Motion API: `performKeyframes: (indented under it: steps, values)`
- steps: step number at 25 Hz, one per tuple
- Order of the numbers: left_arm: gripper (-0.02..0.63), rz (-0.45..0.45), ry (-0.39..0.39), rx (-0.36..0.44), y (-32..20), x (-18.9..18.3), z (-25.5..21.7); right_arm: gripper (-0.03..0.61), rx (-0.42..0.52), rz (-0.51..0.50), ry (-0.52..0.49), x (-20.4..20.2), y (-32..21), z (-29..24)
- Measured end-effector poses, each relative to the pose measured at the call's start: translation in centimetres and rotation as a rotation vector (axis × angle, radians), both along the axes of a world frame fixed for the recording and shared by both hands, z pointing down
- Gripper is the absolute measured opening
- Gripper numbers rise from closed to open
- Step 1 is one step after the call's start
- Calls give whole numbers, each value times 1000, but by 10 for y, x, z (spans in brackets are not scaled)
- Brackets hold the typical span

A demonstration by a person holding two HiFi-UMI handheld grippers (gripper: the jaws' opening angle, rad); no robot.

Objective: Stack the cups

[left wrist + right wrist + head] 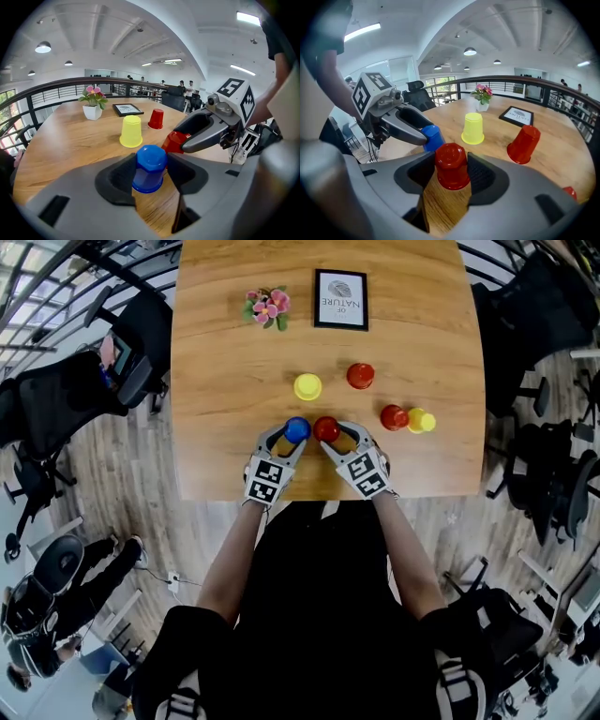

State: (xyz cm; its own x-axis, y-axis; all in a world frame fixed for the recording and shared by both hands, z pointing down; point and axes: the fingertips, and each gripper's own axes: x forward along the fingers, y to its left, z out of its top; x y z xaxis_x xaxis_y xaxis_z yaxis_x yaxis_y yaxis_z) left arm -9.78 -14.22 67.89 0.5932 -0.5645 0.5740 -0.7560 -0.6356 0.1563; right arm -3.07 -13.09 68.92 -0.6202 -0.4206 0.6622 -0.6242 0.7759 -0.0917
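Note:
A blue cup [297, 429] stands upside down near the table's front edge, and my left gripper [292, 434] is shut on it, pads against both sides [150, 168]. Right beside it a red cup [326, 429] stands upside down with my right gripper [332, 434] shut on it [451, 166]. The two held cups are almost touching. Further back stand a yellow cup [307, 386] and a second red cup [360, 375], both upside down. At the right a third red cup [394, 416] and another yellow cup [421, 421] sit side by side.
A small potted flower [267, 306] and a framed picture [340, 299] stand at the far end of the wooden table [225, 446]. Office chairs [141, 343] stand on the floor on both sides. The table's front edge is just below my grippers.

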Motion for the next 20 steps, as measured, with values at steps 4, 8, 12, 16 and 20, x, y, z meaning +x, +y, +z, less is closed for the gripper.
performKeyframes:
  steps: [4, 8, 12, 16, 20]
  values:
    - [229, 10, 33, -9, -7, 16, 2, 227, -2, 14, 3, 10, -5, 1]
    - [229, 13, 36, -12, -11, 23, 3, 229, -5, 29, -2, 18, -9, 2]
    - [229, 9, 39, -9, -10, 28, 3, 262, -7, 54, -45, 27, -7, -15]
    - [229, 11, 42, -15, -7, 26, 7, 272, 45, 149, -88, 60, -18, -45]
    - [229, 9, 42, -25, -7, 28, 7, 270, 76, 276, 16, 123, -33, -42]
